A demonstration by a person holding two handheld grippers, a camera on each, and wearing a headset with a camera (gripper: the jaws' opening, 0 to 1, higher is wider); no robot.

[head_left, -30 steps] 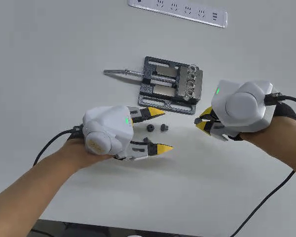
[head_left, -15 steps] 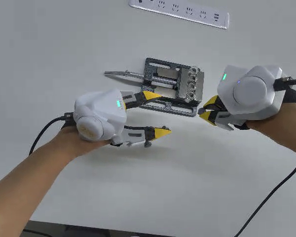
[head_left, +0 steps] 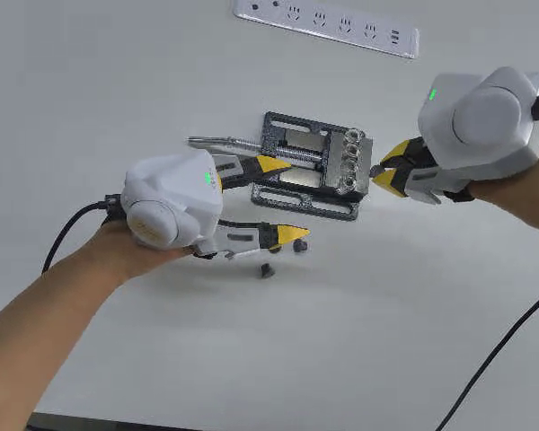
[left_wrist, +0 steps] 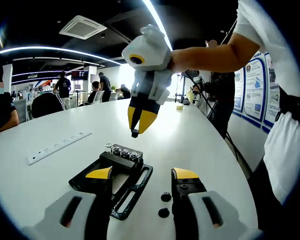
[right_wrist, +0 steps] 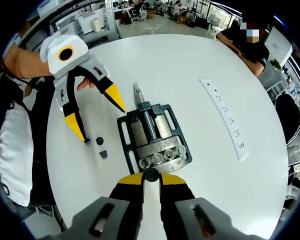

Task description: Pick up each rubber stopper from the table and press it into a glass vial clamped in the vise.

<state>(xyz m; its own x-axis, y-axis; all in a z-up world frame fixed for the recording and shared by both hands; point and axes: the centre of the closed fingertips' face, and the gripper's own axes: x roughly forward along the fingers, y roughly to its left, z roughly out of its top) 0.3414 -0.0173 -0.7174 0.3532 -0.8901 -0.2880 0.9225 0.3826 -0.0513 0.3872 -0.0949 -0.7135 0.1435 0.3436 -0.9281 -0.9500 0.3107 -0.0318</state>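
A black vise (head_left: 298, 171) clamps a row of several glass vials (head_left: 348, 160), also seen in the left gripper view (left_wrist: 122, 151) and the right gripper view (right_wrist: 162, 159). My right gripper (head_left: 382, 173) hovers just right of the vials, shut on a dark rubber stopper (right_wrist: 150, 174) at its tips; the same stopper (left_wrist: 134, 134) hangs above the vials. My left gripper (head_left: 289, 201) is open and empty, held above the table left of the vise. Two loose stoppers (head_left: 267, 269) (head_left: 298, 247) lie under its lower jaw, the nearer stopper (left_wrist: 163, 212) close to its right jaw.
The vise's screw handle (head_left: 223, 141) sticks out to the left. A white power strip (head_left: 328, 25) lies at the far edge of the white table (head_left: 341, 323). Several people sit and stand in the room behind.
My right gripper has risen and moved closer to the vials with the stopper. My left gripper has lifted and drawn left, so the two loose stoppers now show below it.
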